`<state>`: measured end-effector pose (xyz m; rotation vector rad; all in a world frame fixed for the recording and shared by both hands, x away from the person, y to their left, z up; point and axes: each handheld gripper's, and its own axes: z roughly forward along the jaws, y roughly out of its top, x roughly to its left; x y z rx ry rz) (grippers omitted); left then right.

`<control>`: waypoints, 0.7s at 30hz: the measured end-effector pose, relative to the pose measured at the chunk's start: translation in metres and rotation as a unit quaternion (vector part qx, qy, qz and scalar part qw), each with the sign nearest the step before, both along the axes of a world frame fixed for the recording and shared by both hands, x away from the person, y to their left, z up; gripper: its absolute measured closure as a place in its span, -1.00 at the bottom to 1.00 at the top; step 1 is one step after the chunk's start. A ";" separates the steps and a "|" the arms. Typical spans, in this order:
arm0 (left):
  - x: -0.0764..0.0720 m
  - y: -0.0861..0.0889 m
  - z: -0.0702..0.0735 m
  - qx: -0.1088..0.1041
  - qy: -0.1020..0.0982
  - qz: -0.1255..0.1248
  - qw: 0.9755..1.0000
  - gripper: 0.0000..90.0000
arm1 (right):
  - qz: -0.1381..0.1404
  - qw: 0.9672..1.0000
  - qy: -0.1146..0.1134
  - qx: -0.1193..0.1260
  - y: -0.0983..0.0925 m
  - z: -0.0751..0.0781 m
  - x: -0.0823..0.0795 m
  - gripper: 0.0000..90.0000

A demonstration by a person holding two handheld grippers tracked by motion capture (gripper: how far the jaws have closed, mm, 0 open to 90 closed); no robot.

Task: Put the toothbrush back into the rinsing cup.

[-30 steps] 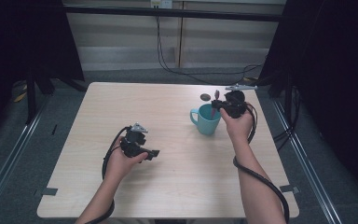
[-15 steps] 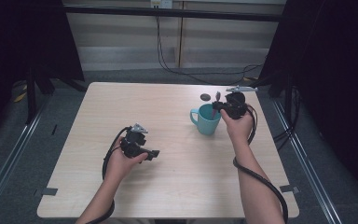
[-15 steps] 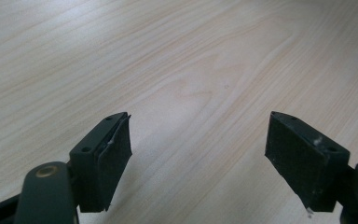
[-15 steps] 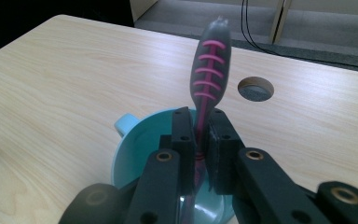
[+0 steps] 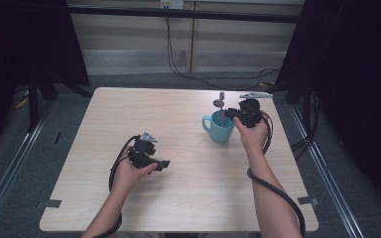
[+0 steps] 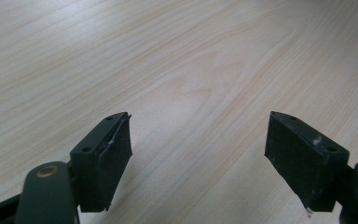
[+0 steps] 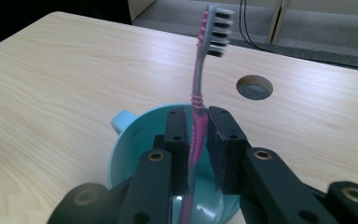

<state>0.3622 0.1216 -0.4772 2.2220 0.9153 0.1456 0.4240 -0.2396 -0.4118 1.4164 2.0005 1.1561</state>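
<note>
- The right claw reaches over the far right of the pale wooden bench, forearm stretched forward, jaws pointing level across the teal ceramic mug.
- Its jaws have just been opening a little; the pink, grey-bristled toothbrush stands upright between them inside the mug, a slim gap showing on one side.
- The left claw rests low over bare bench, jaws spread wide, holding nothing, wrist relaxed.

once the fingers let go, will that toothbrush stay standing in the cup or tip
The toothbrush is slim and top-heavy at the bristles, so it will probably tip against the cup rim. The cup looks wide and squat, so it likely stays put. The right gripper has just been opening around the handle.
</note>
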 end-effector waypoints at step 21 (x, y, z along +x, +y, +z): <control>0.000 0.003 0.005 0.005 -0.006 0.000 1.000 -0.50 | 0.004 1.000 0.003 -0.002 -0.002 0.007 -0.006 -0.05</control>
